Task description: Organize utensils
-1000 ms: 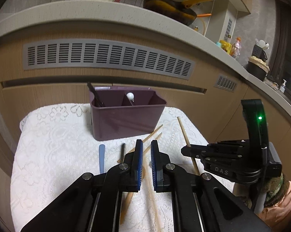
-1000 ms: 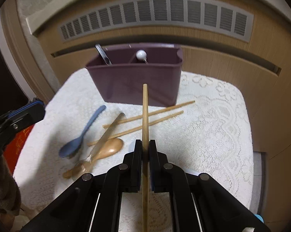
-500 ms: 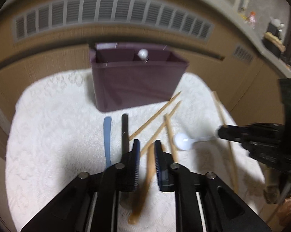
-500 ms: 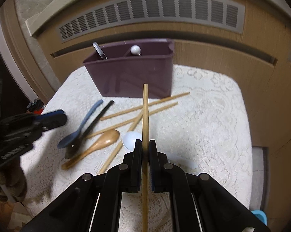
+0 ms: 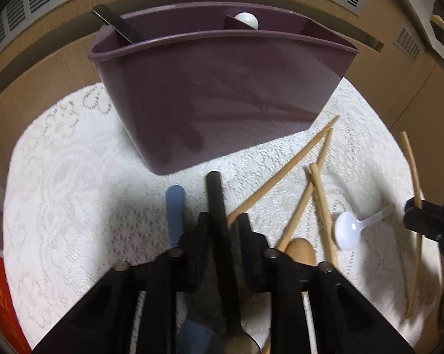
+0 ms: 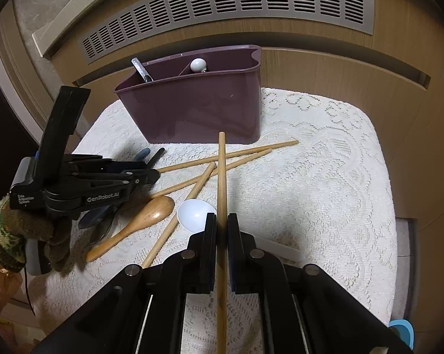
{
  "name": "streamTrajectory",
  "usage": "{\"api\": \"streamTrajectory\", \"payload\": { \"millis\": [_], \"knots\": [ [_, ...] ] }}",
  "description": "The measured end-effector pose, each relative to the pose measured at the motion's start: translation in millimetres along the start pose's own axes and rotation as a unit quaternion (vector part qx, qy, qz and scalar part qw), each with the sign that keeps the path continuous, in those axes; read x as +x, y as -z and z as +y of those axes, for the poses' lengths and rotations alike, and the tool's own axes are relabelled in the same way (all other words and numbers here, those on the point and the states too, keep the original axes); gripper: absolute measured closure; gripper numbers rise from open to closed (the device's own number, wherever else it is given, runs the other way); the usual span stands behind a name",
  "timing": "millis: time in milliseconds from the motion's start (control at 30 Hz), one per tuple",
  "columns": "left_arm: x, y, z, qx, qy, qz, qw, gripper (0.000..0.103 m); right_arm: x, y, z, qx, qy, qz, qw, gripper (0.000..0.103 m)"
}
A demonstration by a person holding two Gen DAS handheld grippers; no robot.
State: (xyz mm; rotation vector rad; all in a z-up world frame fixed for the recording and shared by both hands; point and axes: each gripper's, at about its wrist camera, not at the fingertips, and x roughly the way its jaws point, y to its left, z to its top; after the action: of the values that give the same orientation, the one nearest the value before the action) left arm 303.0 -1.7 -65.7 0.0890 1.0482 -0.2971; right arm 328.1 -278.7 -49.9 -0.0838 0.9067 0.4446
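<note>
My left gripper (image 5: 222, 221) is low over the lace cloth, its jaws closing on the handle of a black-handled spoon (image 5: 217, 203) that lies between them. It also shows at the left of the right wrist view as the left gripper (image 6: 155, 174). My right gripper (image 6: 221, 221) is shut on a wooden chopstick (image 6: 222, 177) that points toward the purple caddy (image 6: 198, 109). A blue spoon (image 5: 174, 206), a wooden spoon (image 6: 151, 212), a white spoon (image 6: 192, 212) and loose chopsticks (image 6: 236, 156) lie on the cloth in front of the caddy.
The caddy (image 5: 222, 103) holds a metal-handled utensil (image 6: 140, 69) in its left compartment and a white round-topped piece (image 6: 198, 65) in the middle one. A wooden cabinet front with a vent grille (image 6: 228, 8) rises close behind. A gloved hand (image 6: 12, 230) holds the left gripper.
My left gripper has dropped down and forward onto the utensils and now straddles the black handle. A white spoon now lies on the cloth. The right gripper has hardly moved and keeps its chopstick.
</note>
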Motion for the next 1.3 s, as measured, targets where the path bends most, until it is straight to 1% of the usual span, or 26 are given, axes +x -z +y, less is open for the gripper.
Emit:
{"api": "streamTrajectory", "payload": {
  "millis": [33,100,200,333,433,500,567,633,733,767,833,933,967,1000,1033,1100,1167,1233,1300],
  "knots": [
    [-1.9,2.5,-0.8,0.002,-0.004,-0.008,1.0000,0.092,-0.3,-0.1,0.8,0.001,-0.001,0.000,1.000,0.095],
    [-10.1,8.2,-1.7,-0.003,0.000,-0.025,0.9997,0.092,-2.5,0.0,3.0,0.003,-0.002,-0.003,1.000,0.095],
    [-41.5,23.8,-3.7,-0.020,0.020,-0.073,0.9969,0.092,-10.7,1.1,5.9,0.005,-0.004,-0.010,1.000,0.095],
    [-96.0,42.8,-3.8,-0.047,0.039,-0.153,0.9863,0.092,-27.0,2.9,12.2,-0.001,-0.001,-0.023,1.000,0.095],
    [-131.6,49.6,-4.9,-0.061,0.051,-0.193,0.9779,0.092,-40.1,4.5,18.5,-0.005,0.000,-0.036,0.999,0.095],
    [-149.3,50.2,-2.5,-0.070,0.063,-0.211,0.9730,0.092,-50.5,6.7,24.4,-0.007,-0.002,-0.045,0.999,0.095],
    [-171.5,50.9,-2.6,-0.073,0.060,-0.239,0.9664,0.092,-59.0,8.2,29.1,-0.011,-0.002,-0.052,0.999,0.095],
    [-190.9,46.0,-5.2,-0.069,0.053,-0.269,0.9590,0.092,-72.5,7.1,35.7,-0.016,-0.003,-0.068,0.998,0.096],
    [-228.6,24.9,-11.0,-0.053,0.049,-0.329,0.9414,0.092,-101.1,-5.0,45.7,-0.025,-0.007,-0.108,0.994,0.096],
    [-241.8,14.2,-12.7,-0.046,0.047,-0.353,0.9333,0.092,-110.5,-12.4,48.3,-0.031,-0.007,-0.123,0.992,0.096],
    [-271.7,-11.8,-17.5,-0.026,0.038,-0.413,0.9097,0.092,-140.4,-39.1,57.2,-0.050,-0.002,-0.169,0.984,0.096],
    [-301.9,-45.1,-19.3,-0.007,0.037,-0.478,0.8774,0.092,-183.6,-83.5,67.4,-0.070,0.015,-0.243,0.967,0.096],
    [-305.2,-53.9,-18.0,-0.005,0.037,-0.488,0.8720,0.092,-196.6,-98.5,71.2,-0.078,0.022,-0.268,0.960,0.096],
    [-308.9,-68.4,-16.0,-0.005,0.035,-0.503,0.8638,0.092,-204.8,-110.3,74.3,-0.083,0.030,-0.285,0.954,0.096],
    [-308.1,-79.7,-12.2,-0.006,0.033,-0.509,0.8601,0.092,-212.9,-124.6,77.3,-0.089,0.036,-0.303,0.948,0.096],
    [-299.1,-99.2,-4.2,-0.011,0.029,-0.516,0.8561,0.092,-218.2,-146.8,78.8,-0.093,0.043,-0.319,0.942,0.096],
    [-287.6,-110.4,1.5,-0.017,0.025,-0.516,0.8562,0.092,-212.8,-165.7,75.8,-0.092,0.048,-0.323,0.941,0.096],
    [-267.6,-121.3,5.1,-0.026,0.024,-0.509,0.8600,0.092,-200.3,-177.8,70.2,-0.087,0.053,-0.319,0.942,0.096],
    [-241.3,-129.9,9.9,-0.028,0.015,-0.498,0.8664,0.092,-181.0,-185.0,62.5,-0.082,0.052,-0.306,0.947,0.096]
  ]
}}
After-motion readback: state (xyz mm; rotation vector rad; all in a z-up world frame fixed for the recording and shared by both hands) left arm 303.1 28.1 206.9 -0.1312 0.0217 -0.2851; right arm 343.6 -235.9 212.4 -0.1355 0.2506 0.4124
